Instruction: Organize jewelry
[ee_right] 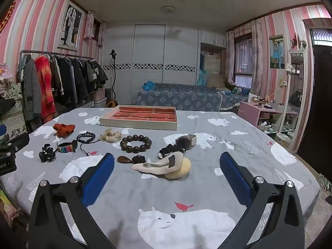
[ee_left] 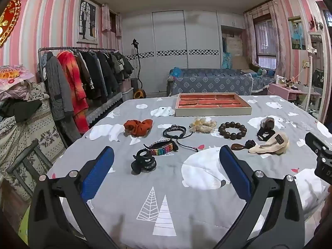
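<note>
A cream tray with red velvet compartments [ee_left: 213,112] [ee_right: 137,122] stands empty at the far side of the bed. Before it lie an orange scrunchie [ee_left: 138,126] [ee_right: 63,129], a black cord bracelet [ee_left: 174,131] [ee_right: 86,137], a pale scrunchie [ee_left: 202,124] [ee_right: 111,135], a dark wooden bead bracelet [ee_left: 232,130] [ee_right: 136,143], a rainbow bracelet [ee_left: 164,148] [ee_right: 66,147], a black claw clip [ee_left: 144,161] [ee_right: 47,152] and a cream hair clip [ee_left: 269,144] [ee_right: 164,165]. My left gripper [ee_left: 166,155] hovers open just short of the claw clip. My right gripper [ee_right: 166,161] is open near the cream clip. Neither holds anything.
The grey bear-print bedspread [ee_left: 145,186] [ee_right: 238,145] covers the bed. A brown hair clip [ee_right: 131,159], a black clip [ee_right: 171,150] and a watch-like piece [ee_right: 186,140] lie nearby. A clothes rack [ee_left: 83,78] stands left, a pink table [ee_right: 261,112] right. The right gripper's body [ee_left: 319,157] shows at the left view's edge.
</note>
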Tool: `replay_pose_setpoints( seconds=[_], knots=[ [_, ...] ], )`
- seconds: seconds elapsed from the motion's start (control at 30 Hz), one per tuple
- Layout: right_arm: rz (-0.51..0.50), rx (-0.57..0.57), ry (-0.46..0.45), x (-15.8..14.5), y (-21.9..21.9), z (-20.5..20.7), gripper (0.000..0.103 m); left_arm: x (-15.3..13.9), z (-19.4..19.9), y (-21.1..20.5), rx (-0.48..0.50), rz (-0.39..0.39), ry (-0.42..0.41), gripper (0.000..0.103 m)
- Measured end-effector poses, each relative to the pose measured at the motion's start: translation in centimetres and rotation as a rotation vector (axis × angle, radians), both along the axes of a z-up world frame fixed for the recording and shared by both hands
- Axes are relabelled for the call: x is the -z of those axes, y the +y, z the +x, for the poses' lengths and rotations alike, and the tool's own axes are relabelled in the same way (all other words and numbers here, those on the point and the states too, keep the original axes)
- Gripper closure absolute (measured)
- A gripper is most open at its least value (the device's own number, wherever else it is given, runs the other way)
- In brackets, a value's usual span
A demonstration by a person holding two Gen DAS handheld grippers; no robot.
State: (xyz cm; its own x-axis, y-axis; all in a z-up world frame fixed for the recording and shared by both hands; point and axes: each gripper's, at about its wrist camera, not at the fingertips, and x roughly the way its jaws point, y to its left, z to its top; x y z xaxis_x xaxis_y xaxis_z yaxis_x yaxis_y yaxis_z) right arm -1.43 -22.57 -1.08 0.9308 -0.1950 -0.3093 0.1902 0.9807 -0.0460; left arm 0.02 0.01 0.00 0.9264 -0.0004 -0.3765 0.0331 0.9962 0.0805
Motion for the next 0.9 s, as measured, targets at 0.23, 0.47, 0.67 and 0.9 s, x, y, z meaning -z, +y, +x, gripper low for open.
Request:
replay_pose_setpoints(
  seconds=[0.23, 0.47, 0.67, 0.9],
  knots=[
    [-0.003, 0.011, 0.005, 0.5, -0.2, 0.2, 0.004, 0.0, 0.0, 0.0, -0.001, -0.001, 0.006, 0.005],
    [0.004, 0.013, 0.015, 0.6, -0.6, 0.3, 0.004, -0.1, 0.0, 0.1, 0.001, -0.002, 0.005, 0.005],
    [0.002, 0.014, 0.017, 0.5, -0.6, 0.3, 0.004, 0.0, 0.0, -0.1, 0.001, 0.001, 0.007, 0.005],
    [0.002, 0.022, 0.02, 0.8, -1.0, 0.4, 0.004, 0.9, 0.7, -1.4, 0.009, -0.001, 0.003, 0.005]
  ],
)
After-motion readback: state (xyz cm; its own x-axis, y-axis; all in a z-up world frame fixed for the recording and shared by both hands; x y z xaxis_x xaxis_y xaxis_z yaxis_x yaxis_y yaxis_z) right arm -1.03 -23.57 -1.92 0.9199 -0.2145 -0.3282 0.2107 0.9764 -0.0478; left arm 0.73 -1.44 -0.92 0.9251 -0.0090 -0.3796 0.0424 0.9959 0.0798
